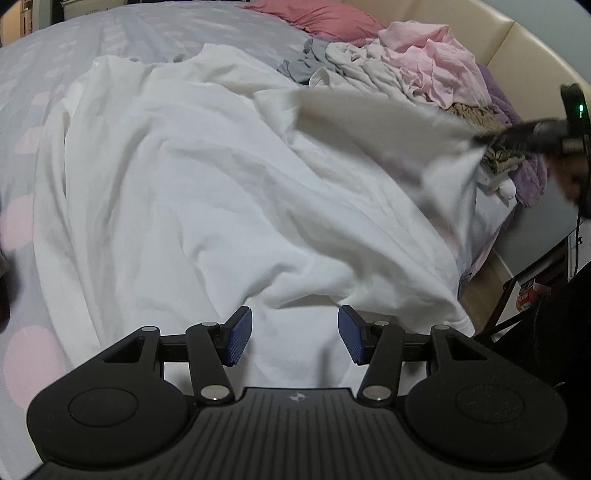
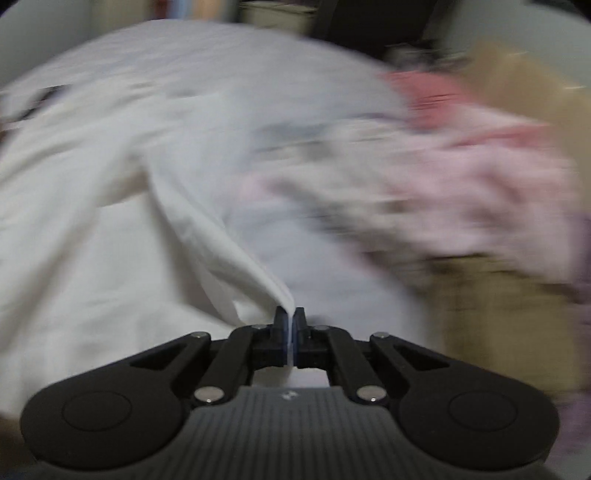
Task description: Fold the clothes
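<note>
A large white garment (image 1: 192, 192) lies spread and wrinkled across the bed. My left gripper (image 1: 294, 334) is open and empty, hovering just above the garment's near edge. My right gripper (image 2: 290, 321) is shut on a corner of the white garment (image 2: 236, 258) and holds it lifted off the bed. In the left wrist view the right gripper (image 1: 487, 139) shows at the right, blurred, with the raised flap of white cloth hanging from it.
A pile of unfolded clothes (image 1: 424, 70), pink, white, grey, tan and purple, lies at the bed's far right by a cream headboard (image 1: 517, 40). A dusty-pink pillow (image 1: 325, 16) is at the back. The bedsheet (image 1: 22, 350) has pink dots. The bed's edge drops off at the right.
</note>
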The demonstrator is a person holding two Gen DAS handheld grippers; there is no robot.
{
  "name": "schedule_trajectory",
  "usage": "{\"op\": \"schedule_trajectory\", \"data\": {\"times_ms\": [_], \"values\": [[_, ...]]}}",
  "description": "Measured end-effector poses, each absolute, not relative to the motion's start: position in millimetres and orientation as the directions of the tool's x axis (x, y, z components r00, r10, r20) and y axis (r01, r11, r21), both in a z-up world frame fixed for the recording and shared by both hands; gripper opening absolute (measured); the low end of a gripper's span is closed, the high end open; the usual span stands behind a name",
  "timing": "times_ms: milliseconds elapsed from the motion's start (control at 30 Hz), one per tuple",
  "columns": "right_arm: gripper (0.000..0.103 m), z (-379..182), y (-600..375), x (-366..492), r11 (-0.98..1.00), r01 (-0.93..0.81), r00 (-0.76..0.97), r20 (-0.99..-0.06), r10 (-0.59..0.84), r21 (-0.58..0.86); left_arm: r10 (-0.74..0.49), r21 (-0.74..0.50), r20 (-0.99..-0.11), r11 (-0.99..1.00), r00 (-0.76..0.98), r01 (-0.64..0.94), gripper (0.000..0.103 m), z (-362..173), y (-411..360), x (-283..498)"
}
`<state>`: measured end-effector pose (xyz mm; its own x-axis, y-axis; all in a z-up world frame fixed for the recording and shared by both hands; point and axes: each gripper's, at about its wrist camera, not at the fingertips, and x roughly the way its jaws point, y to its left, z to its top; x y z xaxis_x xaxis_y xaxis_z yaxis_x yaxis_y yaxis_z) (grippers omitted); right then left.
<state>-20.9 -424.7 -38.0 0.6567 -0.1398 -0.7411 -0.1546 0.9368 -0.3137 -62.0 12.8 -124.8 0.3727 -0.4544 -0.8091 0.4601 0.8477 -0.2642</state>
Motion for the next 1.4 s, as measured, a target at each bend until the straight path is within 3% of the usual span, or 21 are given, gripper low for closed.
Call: {"op": "schedule_trajectory", "data": {"times_ms": [100, 200, 300, 333, 400, 500, 667, 800, 900, 1000, 1033, 1067, 1100, 1133, 1400], "values": [[0.002, -26.6, -474.0, -15.8, 0.926, -0.008, 0.669, -0.69, -0.276, -0.378, -0.452, -0.264, -0.809, 0.851, 0.376, 0.455, 0.05, -125.2, 14.8, -59.8], [0.003, -37.9, -489.3, -13.0, 0.925, 0.016, 0.652, -0.697, -0.298, -0.38, -0.447, -0.268, -0.81, 0.858, 0.379, 0.438, 0.05, -127.1, 19.1, -56.7], [0.012, -59.3, -468.3, -18.0, 0.921, -0.067, 0.637, -0.727, -0.257, -0.384, -0.447, -0.267, -0.816, 0.854, 0.368, 0.446, 0.05, -129.5, 21.5, -58.6], [0.02, -63.8, -457.2, -21.5, 0.913, -0.106, 0.643, -0.728, -0.239, -0.393, -0.447, -0.266, -0.818, 0.852, 0.362, 0.451, 0.05, -130.3, 22.1, -59.8], [0.036, -62.9, -431.8, -32.9, 0.904, -0.193, 0.678, -0.718, -0.157, -0.38, -0.447, -0.238, -0.824, 0.831, 0.349, 0.503, 0.05, -133.8, 20.0, -70.4], [0.041, -58.2, -385.1, -57.9, 0.883, -0.385, 0.691, -0.719, 0.081, -0.27, -0.441, -0.168, -0.836, 0.773, 0.326, 0.612, 0.05, -141.0, 13.7, -94.0], [0.058, -67.6, -308.6, -104.8, 0.696, -0.706, 0.546, -0.728, 0.415, -0.132, -0.407, -0.02, -0.864, 0.618, 0.297, 0.786, 0.05, -155.8, -10.6, -139.6], [0.063, -84.5, -271.6, -132.3, 0.573, -0.817, 0.405, -0.764, 0.503, -0.056, -0.374, 0.094, -0.871, 0.508, 0.318, 0.856, 0.05, -163.5, -23.8, -166.7], [0.063, -103.5, -258.7, -141.5, 0.536, -0.842, 0.363, -0.799, 0.479, -0.06, -0.351, 0.142, -0.876, 0.467, 0.331, 0.873, 0.05, -172.6, -26.3, -173.7], [0.061, -124.0, -251.4, -144.8, 0.532, -0.841, 0.365, -0.83, 0.422, -0.1, -0.307, 0.237, -0.866, 0.441, 0.394, 0.866, 0.048, -183.6, -28.8, -177.1], [0.053, -129.6, -250.1, -143.4, 0.527, -0.844, 0.357, -0.839, 0.41, -0.101, -0.294, 0.268, -0.862, 0.429, 0.414, 0.863, 0.041, -186.4, -29.5, -177.8], [0.044, -134.9, -248.8, -141.8, 0.524, -0.846, 0.349, -0.848, 0.398, -0.102, -0.288, 0.286, -0.859, 0.417, 0.423, 0.863, 0.035, -187.8, -29.8, -177.4], [0.019, -138.3, -247.4, -139.3, 0.53, -0.843, 0.341, -0.855, 0.39, -0.094, -0.285, 0.299, -0.857, 0.405, 0.43, 0.864, 0.017, -188.6, -29.9, -176.9], [0.004, -140.0, -246.9, -137.3, 0.537, -0.837, 0.347, -0.859, 0.376, -0.103, -0.29, 0.297, -0.856, 0.401, 0.427, 0.867, 0.0, -186.7, -28.8, -175.8], [0.002, -96.1, -281.7, -137.9, 0.553, -0.813, 0.432, -0.825, 0.364, -0.181, -0.319, 0.286, -0.837, 0.439, 0.445, 0.852, 0.0, -136.1, -2.7, -165.7]]}}
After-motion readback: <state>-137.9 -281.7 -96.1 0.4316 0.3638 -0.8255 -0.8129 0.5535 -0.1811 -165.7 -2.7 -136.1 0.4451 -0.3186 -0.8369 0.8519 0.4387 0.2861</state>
